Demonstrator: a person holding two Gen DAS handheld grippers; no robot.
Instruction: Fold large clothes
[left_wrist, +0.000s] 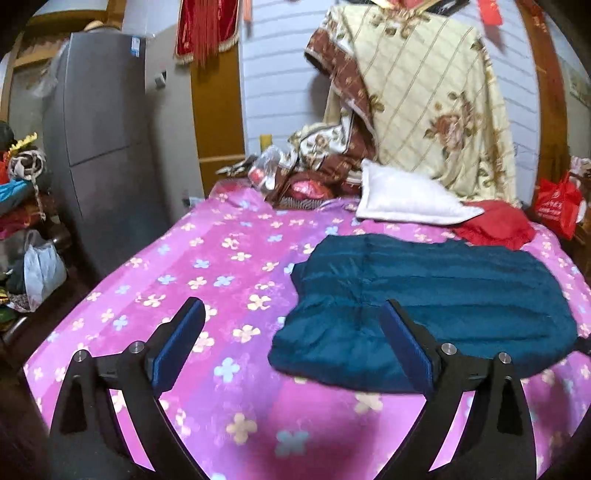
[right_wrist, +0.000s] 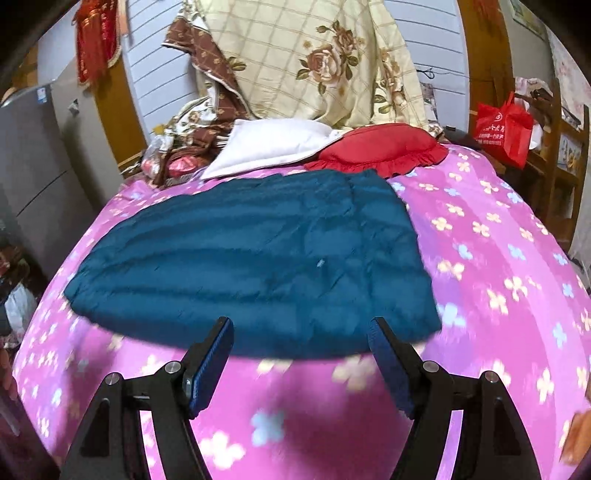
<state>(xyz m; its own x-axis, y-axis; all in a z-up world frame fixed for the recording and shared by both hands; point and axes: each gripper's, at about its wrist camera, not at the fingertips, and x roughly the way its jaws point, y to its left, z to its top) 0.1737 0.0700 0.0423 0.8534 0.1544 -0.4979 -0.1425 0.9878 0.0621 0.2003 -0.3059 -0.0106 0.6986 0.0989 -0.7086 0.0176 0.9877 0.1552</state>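
So the bed (left_wrist: 207, 280) with that pink flowery sheet took up most of both views, and the teal quilted garment (right_wrist: 258, 258) was lying flat on it, long axis running left to right across the bed, near edge facing the tongs. It sat just ahead of both pairs. From the right tongs (right_wrist: 299, 354) it was pretty much dead centre in front, from the left tongs (left_wrist: 291, 332) it lay ahead and off to the right, so I'd say the right hand was nearer the middle and the left only lined up with the left end. Both tongs were spread wide with nothing between the pads, neither touching the fabric as far as I could tell. Behind it: white pillow (right_wrist: 273, 146), red cushion (right_wrist: 380, 147). Couldn't make out sleeves, collar or how many layers were already folded, and the near edge was smeared with motion blur
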